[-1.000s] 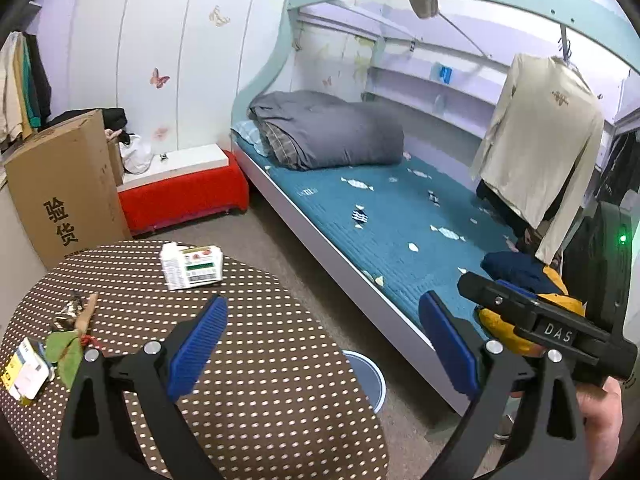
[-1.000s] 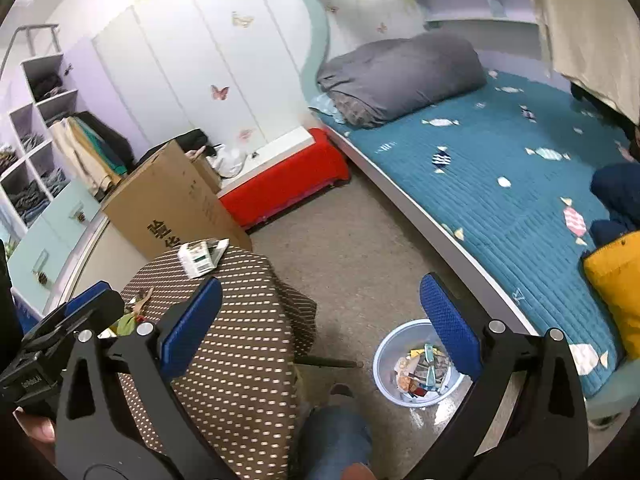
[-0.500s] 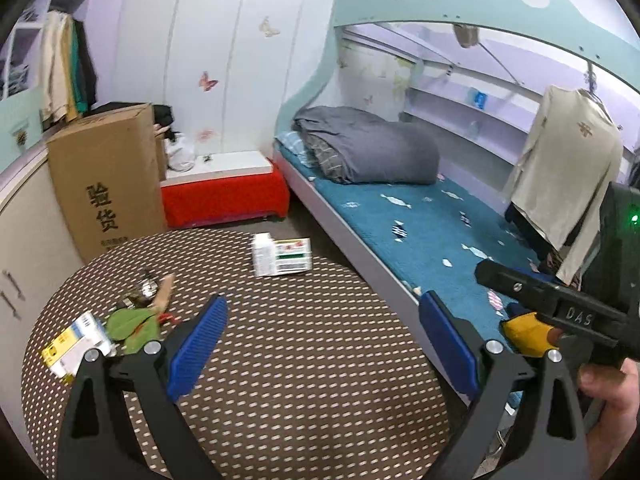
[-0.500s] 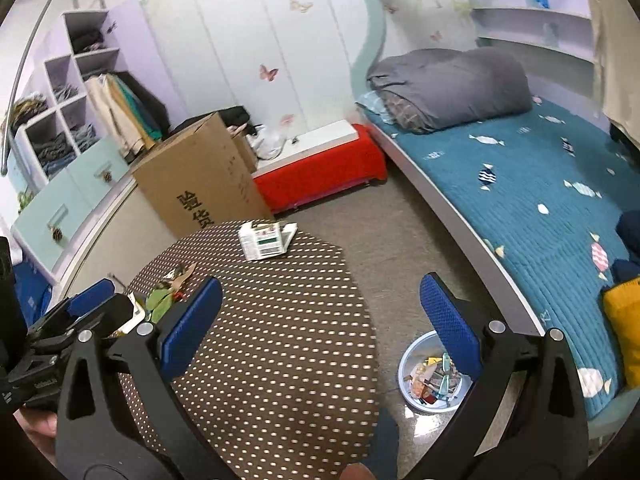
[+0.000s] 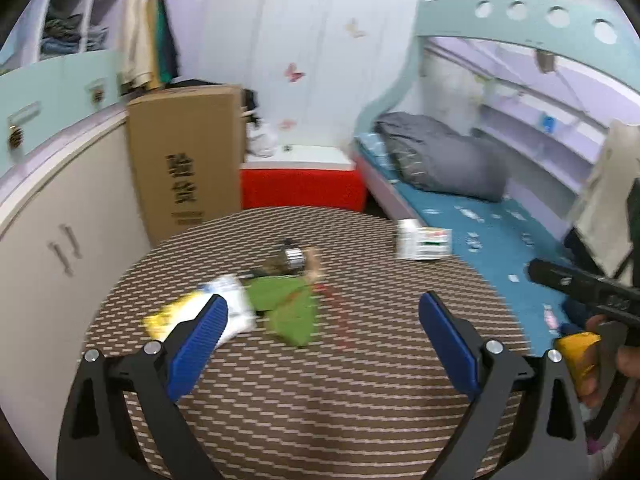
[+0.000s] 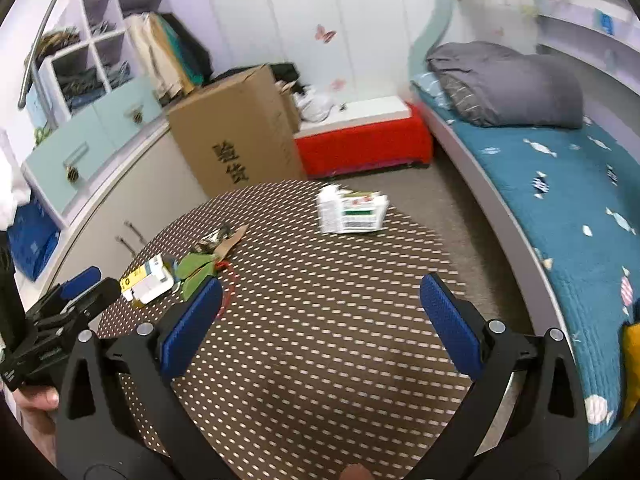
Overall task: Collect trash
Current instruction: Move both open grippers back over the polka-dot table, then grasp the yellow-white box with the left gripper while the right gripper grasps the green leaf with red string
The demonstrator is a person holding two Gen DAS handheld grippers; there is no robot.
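A round brown dotted table (image 5: 320,408) (image 6: 320,344) carries trash. A white and yellow packet (image 5: 200,312) (image 6: 146,282), a green wrapper (image 5: 290,308) (image 6: 196,270), a brown and silver scrap pile (image 5: 296,260) (image 6: 222,240) and a white printed carton (image 5: 424,238) (image 6: 352,212) lie on it. My left gripper (image 5: 322,340) is open and empty above the table, just short of the green wrapper. My right gripper (image 6: 320,320) is open and empty over the table's middle. Each gripper shows at the edge of the other's view.
A tall cardboard box (image 5: 188,160) (image 6: 240,136) stands behind the table by a white cabinet (image 5: 60,220). A red bench (image 5: 300,184) (image 6: 360,136) sits by the wall. A blue-sheeted bed (image 6: 560,184) (image 5: 480,216) runs along the right.
Both grippers swung left and toward the table. The trash pile moved from the left edge to the middle of view. The floor bin has left the right wrist view.
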